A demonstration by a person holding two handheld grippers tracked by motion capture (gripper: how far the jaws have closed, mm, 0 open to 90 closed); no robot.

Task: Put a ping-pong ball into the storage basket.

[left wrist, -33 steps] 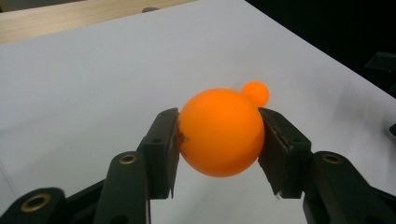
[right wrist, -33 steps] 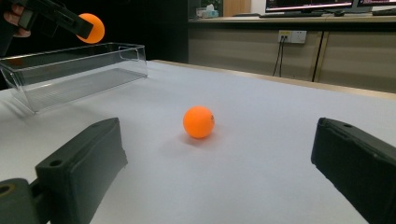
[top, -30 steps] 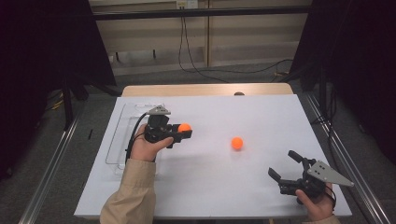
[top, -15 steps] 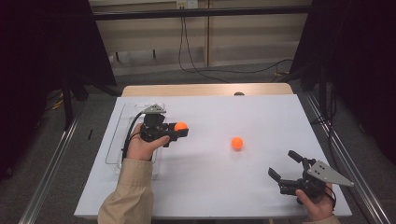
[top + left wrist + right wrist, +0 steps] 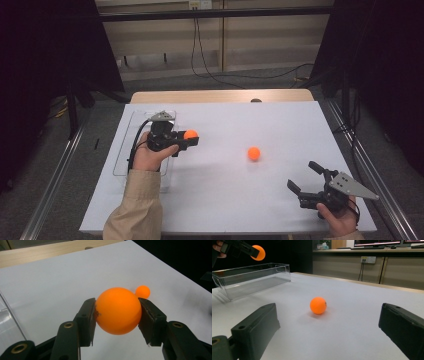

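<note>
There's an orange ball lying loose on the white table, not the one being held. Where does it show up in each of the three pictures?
High view: the loose ball lies right of centre on the white table.
Left gripper view: it peeks out just behind the held ball, up and to the right.
Right gripper view: mid-picture, between the two open jaws.
Shared landmark: the held ball, seen in all three views.

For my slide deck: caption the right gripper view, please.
Open right gripper faces an orange ball on the white table.
</note>
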